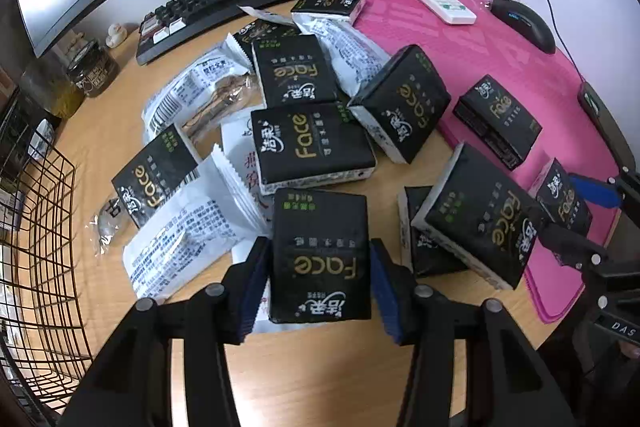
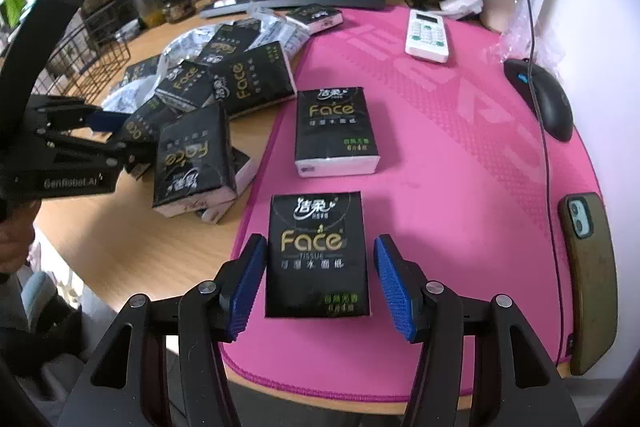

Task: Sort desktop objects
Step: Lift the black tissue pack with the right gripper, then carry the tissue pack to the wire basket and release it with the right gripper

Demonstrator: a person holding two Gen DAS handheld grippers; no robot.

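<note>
The left gripper [image 1: 320, 283] clamps a tissue pack [image 1: 320, 251] at the pile's near edge, long axis along the fingers. The right gripper [image 2: 320, 283] stands wide around a released pack [image 2: 318, 255] lying on the pink mat [image 2: 460, 155], pads clear of it.

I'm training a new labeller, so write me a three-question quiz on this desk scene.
1. True or false: the right gripper has its jaws pressed onto the tissue pack between them.
2. The remote lies on: A pink mat; B wire basket; C keyboard.
3. What colour is the mouse?
Key: 1 false, gaps show on both sides; 2 A; 3 black.
</note>
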